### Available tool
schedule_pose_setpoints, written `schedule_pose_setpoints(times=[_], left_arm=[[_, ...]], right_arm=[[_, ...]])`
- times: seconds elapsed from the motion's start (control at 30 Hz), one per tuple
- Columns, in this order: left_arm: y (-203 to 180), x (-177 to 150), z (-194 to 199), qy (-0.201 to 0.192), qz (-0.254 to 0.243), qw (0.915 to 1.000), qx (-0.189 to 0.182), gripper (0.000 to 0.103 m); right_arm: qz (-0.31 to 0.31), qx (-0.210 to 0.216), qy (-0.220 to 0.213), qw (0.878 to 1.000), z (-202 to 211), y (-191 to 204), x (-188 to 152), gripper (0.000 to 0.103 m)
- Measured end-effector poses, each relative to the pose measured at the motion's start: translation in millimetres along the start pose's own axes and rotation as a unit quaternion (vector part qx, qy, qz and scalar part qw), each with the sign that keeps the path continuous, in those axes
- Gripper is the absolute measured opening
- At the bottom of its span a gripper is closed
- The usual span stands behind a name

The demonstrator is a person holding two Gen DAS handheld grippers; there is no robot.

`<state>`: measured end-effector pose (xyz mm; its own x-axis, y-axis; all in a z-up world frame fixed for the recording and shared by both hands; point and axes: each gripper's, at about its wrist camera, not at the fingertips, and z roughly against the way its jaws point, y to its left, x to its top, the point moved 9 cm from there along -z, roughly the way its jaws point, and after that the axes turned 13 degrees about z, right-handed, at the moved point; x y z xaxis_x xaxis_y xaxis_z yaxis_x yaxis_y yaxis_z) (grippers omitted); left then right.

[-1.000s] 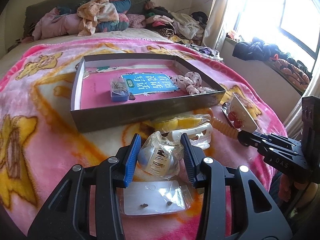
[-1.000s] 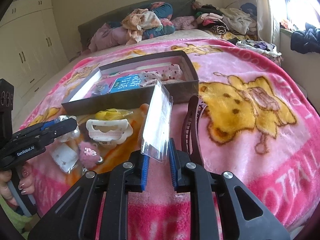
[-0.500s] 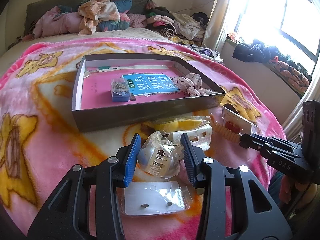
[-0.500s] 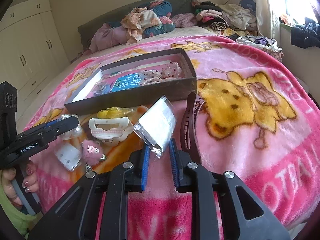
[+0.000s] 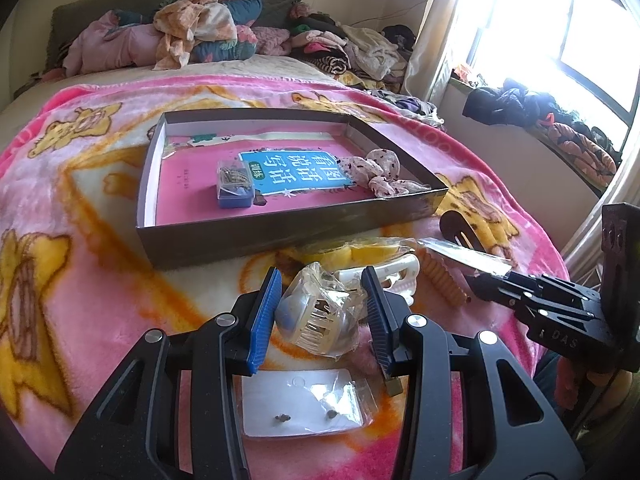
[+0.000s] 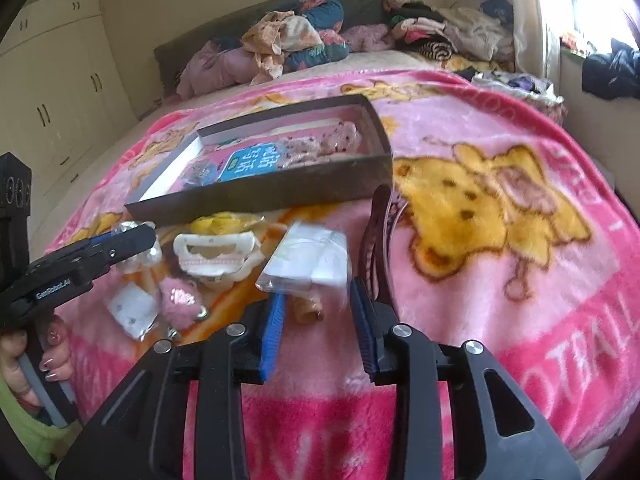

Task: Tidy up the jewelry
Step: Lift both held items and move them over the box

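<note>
Jewelry packets lie low in the frame, below the dark box [image 5: 280, 236] on the pink blanket [image 6: 500, 280]. Our left gripper [image 5: 322, 312] clamps a bagged cream claw clip [image 5: 320, 316]. Our right gripper [image 6: 316, 312] has just been opening; the clear packet [image 6: 308, 256] lies loose between its 2 jaws.
</note>
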<state>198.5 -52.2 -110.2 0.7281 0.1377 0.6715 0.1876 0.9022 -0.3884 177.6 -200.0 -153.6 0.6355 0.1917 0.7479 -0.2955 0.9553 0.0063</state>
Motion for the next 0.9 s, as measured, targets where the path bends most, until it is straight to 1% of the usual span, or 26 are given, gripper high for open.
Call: schedule_pose_setpoints(times=[0.03, 0.07, 0.1, 0.13, 0.23, 0.37, 0.57, 0.9], left_arm=[[-1.2, 0.5, -0.6, 0.0, 0.0, 1.0, -0.001, 0.033], [-0.6, 0.2, -0.5, 0.0, 0.0, 1.0, 0.0, 0.033], [-1.7, 0.9, -0.9, 0.0, 0.0, 1.0, 0.0, 0.033], [-0.7, 1.0, -1.0, -0.001, 0.001, 1.0, -0.001, 0.033], [-1.1, 4.4, -2.6, -0.001, 0.003, 1.0, -0.002, 0.033], [-0.7, 12.4, -3.2, -0.004, 0.007, 1.0, -0.004, 0.033], [-1.2, 27.7, -3.7, -0.012, 0.01, 0.9999, -0.006, 0.033], [5.4, 64.2, -3.2, -0.039, 0.013, 0.9991, 0.006, 0.033]], right_arm=[[0.002, -0.002, 0.0, 1.0, -1.7, -0.7, 1.9, 0.03], [0.005, -0.006, -0.002, 1.0, -3.2, -1.4, 3.9, 0.027], [0.007, -0.009, -0.004, 1.0, -4.2, -2.2, 5.5, 0.021], [0.011, -0.013, -0.005, 1.0, -4.9, -3.0, 7.4, 0.018], [0.022, -0.02, -0.016, 0.999, -3.3, -3.1, 14.7, 0.015], [0.031, -0.02, -0.033, 0.999, 3.4, 0.0, 27.3, 0.015], [0.035, -0.008, -0.056, 0.998, 10.0, 4.4, 54.6, 0.015], [0.049, 0.012, -0.073, 0.996, 1.6, 17.0, 95.3, 0.015]])
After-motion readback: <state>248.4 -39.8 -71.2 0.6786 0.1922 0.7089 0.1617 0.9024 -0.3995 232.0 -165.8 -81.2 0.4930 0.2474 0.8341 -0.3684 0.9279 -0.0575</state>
